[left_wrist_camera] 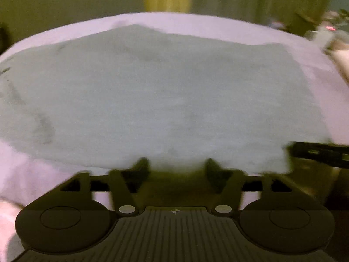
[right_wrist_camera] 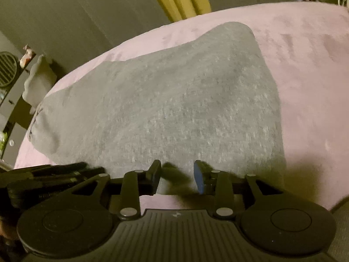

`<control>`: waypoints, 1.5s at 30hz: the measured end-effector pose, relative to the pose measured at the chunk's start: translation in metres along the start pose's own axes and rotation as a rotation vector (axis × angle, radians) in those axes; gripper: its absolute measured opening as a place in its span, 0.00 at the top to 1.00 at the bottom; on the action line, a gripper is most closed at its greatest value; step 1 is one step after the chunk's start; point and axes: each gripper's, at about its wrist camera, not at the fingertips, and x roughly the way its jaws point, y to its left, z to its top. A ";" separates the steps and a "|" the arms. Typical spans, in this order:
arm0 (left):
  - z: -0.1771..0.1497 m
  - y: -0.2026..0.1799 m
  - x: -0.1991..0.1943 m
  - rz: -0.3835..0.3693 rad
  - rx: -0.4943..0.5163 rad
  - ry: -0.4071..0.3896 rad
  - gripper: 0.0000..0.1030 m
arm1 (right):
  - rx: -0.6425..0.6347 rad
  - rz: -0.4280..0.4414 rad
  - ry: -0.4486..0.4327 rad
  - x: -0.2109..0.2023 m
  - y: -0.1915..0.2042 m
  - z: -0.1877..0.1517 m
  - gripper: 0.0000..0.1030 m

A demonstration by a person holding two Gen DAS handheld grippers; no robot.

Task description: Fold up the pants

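Left wrist view: the pink bed cover fills the field ahead of the left gripper and runs out past both its sides. On it lie the grey pants, folded into a broad flat slab spreading straight ahead of the fingers. Their near edge sits right at the fingertips, and the picture is too blurred to tell whether it touches them. The jaws stand spread, with nothing pinched between them. To that gripper's right, low at the cover's edge, the dark linkage of the other tool pokes in.

In the right wrist view the same cover stretches ahead and off to the right of the right gripper. The pants lie directly before it, narrowing toward a rounded far corner. Their near hem lies between and just under the two fingers, one of which shows a blue pad. The jaws stand partly apart, not pressing the cloth. The left tool's black arms lie just beside it, to its left. No container shows in either view.
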 end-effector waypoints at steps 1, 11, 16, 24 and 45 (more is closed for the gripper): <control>0.001 0.012 -0.001 -0.003 -0.057 0.008 0.29 | 0.009 0.003 0.000 -0.001 -0.002 0.000 0.68; 0.012 0.105 -0.024 -0.018 -0.414 -0.089 0.23 | -0.040 -0.022 -0.008 0.002 0.003 0.003 0.35; 0.009 0.175 -0.041 0.031 -0.538 -0.207 0.07 | -0.016 -0.003 -0.019 0.002 0.000 0.003 0.30; -0.007 0.289 -0.024 -0.137 -0.884 -0.348 0.07 | -0.050 -0.036 -0.024 0.007 0.007 0.001 0.22; 0.052 0.321 0.040 -0.156 -0.810 -0.313 0.02 | -0.099 -0.125 -0.014 0.030 0.028 0.010 0.11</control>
